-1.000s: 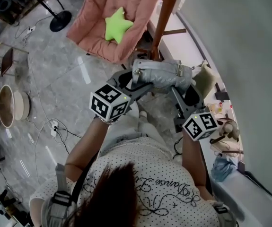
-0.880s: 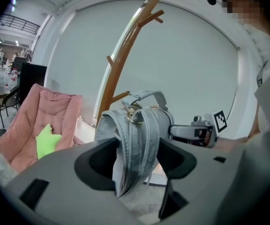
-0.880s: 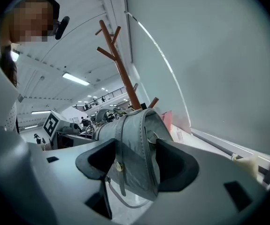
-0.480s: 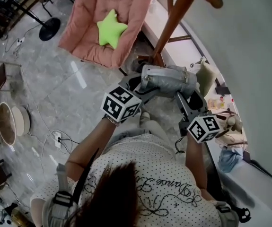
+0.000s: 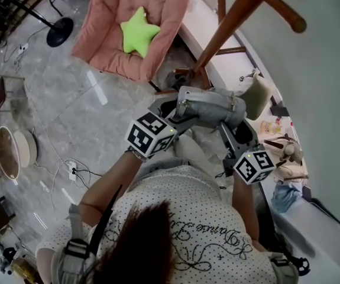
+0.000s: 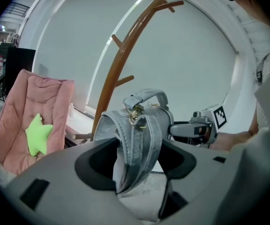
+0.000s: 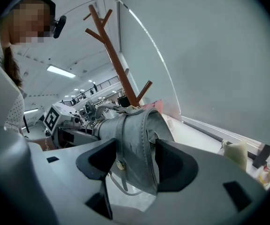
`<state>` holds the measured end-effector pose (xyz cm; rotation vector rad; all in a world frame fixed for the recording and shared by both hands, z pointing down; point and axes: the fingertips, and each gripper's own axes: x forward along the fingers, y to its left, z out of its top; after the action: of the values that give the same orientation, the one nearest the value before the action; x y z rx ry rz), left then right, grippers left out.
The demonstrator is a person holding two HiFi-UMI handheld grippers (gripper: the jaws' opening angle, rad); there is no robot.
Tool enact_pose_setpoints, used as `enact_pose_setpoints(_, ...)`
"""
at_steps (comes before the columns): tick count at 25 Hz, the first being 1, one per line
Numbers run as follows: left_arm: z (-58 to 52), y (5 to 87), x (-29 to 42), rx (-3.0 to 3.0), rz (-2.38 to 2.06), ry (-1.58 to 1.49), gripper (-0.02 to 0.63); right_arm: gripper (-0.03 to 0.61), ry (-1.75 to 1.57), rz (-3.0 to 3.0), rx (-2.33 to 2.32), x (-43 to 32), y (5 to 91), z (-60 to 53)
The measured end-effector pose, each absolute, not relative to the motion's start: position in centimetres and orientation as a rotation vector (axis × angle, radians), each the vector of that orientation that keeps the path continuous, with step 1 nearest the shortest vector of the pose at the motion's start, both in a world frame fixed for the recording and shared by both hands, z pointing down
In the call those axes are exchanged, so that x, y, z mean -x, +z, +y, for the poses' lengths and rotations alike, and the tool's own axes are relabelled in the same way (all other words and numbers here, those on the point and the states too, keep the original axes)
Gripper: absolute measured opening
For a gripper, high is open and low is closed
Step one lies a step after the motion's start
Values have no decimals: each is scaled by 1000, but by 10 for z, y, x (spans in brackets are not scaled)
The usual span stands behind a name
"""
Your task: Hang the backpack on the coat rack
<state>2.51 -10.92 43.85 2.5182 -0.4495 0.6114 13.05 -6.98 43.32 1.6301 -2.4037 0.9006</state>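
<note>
Head view: the grey backpack [image 5: 208, 106] is held in the air between both tools, lying on its side, in front of the person's chest. The left tool [image 5: 171, 109] grips its 9 o'clock end and the right tool [image 5: 238, 126] its 4 o'clock end. In the left gripper view the jaws stand partly apart, pressed on the folded shoulder straps and side of the bag, with its top handle and brass clasp upright above them. In the right gripper view the jaws are closed onto the other side of the bag, and a strap loop hangs below. The brown wooden coat rack [image 5: 229, 25] rises at 1 o'clock of the bag, apart from it. A pink armchair [image 5: 158, 52] with a green star cushion [image 5: 139, 31] stands on the floor at 11 o'clock.
</note>
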Motion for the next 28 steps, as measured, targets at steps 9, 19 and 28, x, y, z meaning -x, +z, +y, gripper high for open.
enact_pose_setpoints(9,-115,460,-29,-2455,-489,631,256,253,914,-2362,-1537,-136,456,-81)
enact_pose_setpoints(19,-120,469,-35,-2479,-519,627,252,238,891,-2423,-1458,-143,467,-89)
enact_pose_setpoints(28,-119,487,-43,-2426,-488,646,245,233,1009,-2393,-1421,-152,490,-87)
